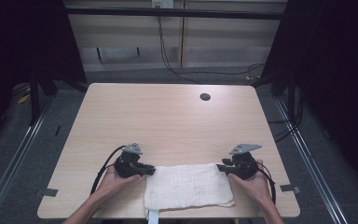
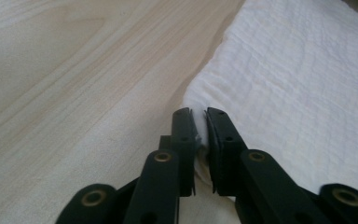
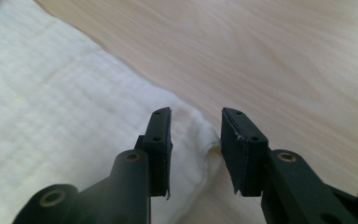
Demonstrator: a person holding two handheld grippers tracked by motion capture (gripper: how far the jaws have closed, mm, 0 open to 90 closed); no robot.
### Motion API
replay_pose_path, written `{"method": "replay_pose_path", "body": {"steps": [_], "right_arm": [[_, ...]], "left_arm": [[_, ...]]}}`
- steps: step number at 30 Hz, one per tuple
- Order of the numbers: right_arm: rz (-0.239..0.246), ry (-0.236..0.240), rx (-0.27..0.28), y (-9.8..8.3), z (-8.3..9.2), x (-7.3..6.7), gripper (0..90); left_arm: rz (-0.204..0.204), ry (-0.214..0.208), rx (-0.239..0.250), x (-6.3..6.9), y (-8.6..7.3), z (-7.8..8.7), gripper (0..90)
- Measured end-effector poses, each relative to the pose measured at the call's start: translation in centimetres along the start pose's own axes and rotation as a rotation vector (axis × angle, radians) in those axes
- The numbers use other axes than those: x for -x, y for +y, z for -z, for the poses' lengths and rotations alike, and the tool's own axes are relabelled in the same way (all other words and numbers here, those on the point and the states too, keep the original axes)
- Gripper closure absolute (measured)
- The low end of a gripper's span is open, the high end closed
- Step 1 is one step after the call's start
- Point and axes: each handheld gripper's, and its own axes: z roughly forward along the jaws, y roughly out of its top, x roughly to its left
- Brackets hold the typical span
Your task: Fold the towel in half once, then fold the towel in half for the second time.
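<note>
While the folded white cloth (image 1: 188, 185) lies flat near the front edge of the light wooden table (image 1: 168, 116), a gripper sits at each of its far corners. In the high view the left gripper (image 1: 150, 171) rests at the cloth's far left corner, cupped in the person's left hand (image 1: 113, 179), and the right gripper (image 1: 220, 167) sits at the far right corner in the right hand (image 1: 252, 183).

In the left gripper view the left gripper (image 2: 199, 127) has its jaws drawn close together, with a thin fold of the cloth (image 2: 298, 84) pinched between the pads at the corner. The rest of the fabric spreads away to the right, bare wood (image 2: 74, 70) to the left.

In the right gripper view the right gripper (image 3: 196, 122) stands with a clear gap between its jaws. The rumpled corner of the cloth (image 3: 51, 121) lies in that gap, close to the right jaw, and the pads do not press on it. A small dark round hole (image 1: 205, 97) marks the table's far side.
</note>
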Motion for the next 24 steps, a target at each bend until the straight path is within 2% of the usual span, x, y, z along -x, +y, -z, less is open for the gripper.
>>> {"method": "replay_pose_path", "body": {"steps": [3,5,8,9,13,15,17,22,24], "right_arm": [[0.032,0.016,0.041,0.6,0.9,-1.5,63.6],[0.061,0.050,0.051,0.8,1.1,-2.9,63.5],[0.082,0.117,0.051,1.0,0.8,-4.9,63.1],[0.100,0.127,0.050,1.1,0.7,-5.6,62.6],[0.118,0.209,0.054,1.9,0.1,-8.1,57.7],[0.126,0.246,0.054,2.4,-0.5,-9.4,55.9],[0.145,0.261,0.044,2.9,-1.3,-10.5,53.3],[0.211,0.334,0.012,4.1,-3.0,-13.4,53.8],[0.221,0.367,0.006,4.4,-3.4,-14.2,54.0]], "left_arm": [[0.006,0.029,0.026,0.0,0.1,0.3,70.5],[0.007,0.057,0.043,-0.1,0.3,0.6,64.3],[0.019,0.067,0.068,-0.2,0.4,0.9,60.7],[0.020,0.068,0.066,-0.2,0.4,0.9,60.0],[0.024,0.069,0.079,-0.2,0.4,1.0,56.8],[0.014,0.068,0.063,-0.2,0.4,0.9,56.5],[0.011,0.070,0.069,-0.1,0.4,1.0,55.9],[0.007,0.074,0.083,0.0,0.5,1.3,54.3],[0.010,0.077,0.081,-0.1,0.5,1.3,53.5]]}}
